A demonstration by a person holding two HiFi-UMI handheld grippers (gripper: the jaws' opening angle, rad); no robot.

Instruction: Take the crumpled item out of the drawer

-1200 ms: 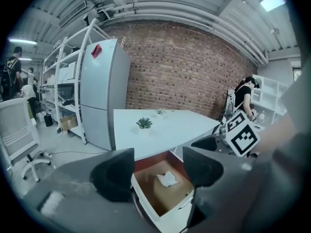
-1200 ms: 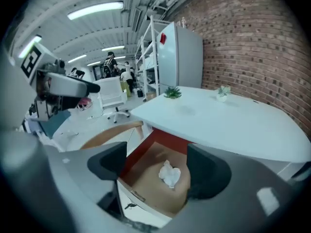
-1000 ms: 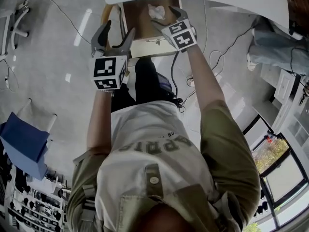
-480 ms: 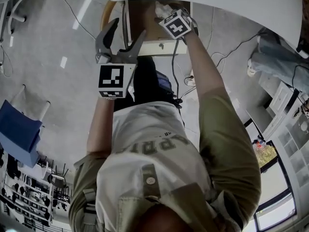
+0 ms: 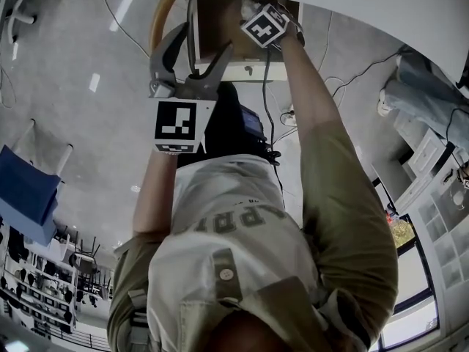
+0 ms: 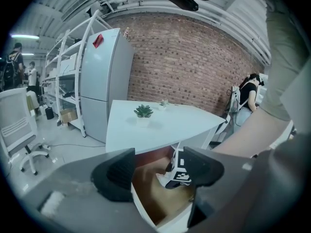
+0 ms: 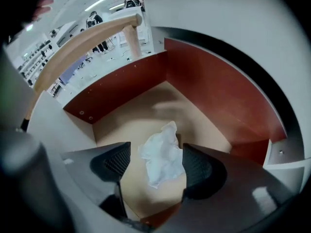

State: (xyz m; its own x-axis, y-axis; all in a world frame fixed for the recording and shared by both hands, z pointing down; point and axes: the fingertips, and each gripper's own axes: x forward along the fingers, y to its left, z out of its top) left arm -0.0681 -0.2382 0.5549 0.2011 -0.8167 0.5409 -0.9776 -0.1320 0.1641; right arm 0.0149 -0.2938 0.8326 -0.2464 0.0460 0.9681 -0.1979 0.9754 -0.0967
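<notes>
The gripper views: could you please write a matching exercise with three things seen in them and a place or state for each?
1. crumpled white paper
2. left gripper
3. small green potted plant

A. on the white table top
B. on the floor of the open wooden drawer
C. outside the drawer, jaws apart, empty

Pairs: 1-B, 2-C, 3-A
</notes>
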